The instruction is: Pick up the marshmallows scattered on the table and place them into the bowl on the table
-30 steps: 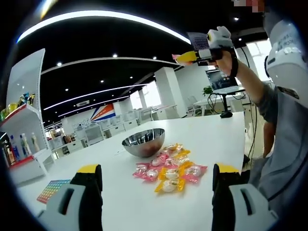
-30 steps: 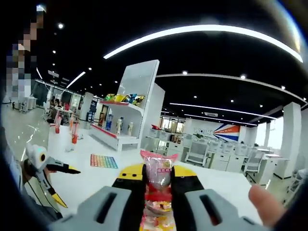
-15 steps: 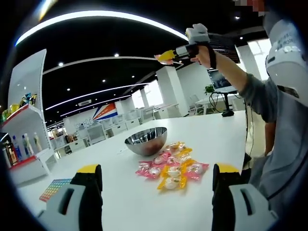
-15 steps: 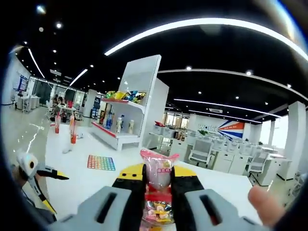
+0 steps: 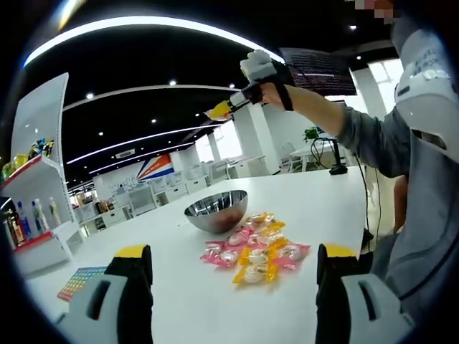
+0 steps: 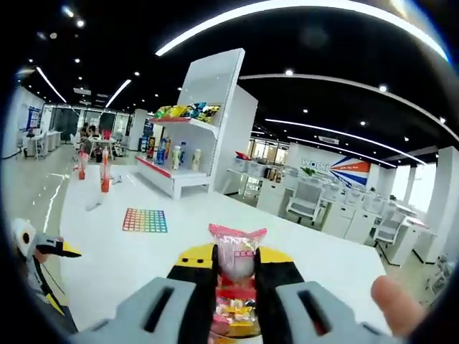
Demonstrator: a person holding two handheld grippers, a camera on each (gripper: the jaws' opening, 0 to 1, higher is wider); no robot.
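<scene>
Big open-plan office here, black ceiling [image 6: 215,72] with long curved light strips [image 5: 143,25] and small spotlights. A white display shelf [image 6: 204,118] with colourful bottles and boxes is the landmark. Beyond it run rows of white desks and chairs [image 6: 344,215]; further on, a wall with a red-and-blue stripe [image 6: 351,172]. White pillars [image 5: 247,136] near bright windows.

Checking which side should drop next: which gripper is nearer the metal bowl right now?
Hard to call. The right gripper, shut on a pink marshmallow, is raised high above the bowl. The left gripper is open, low over the table, short of the bowl with the marshmallow pile between.
</scene>
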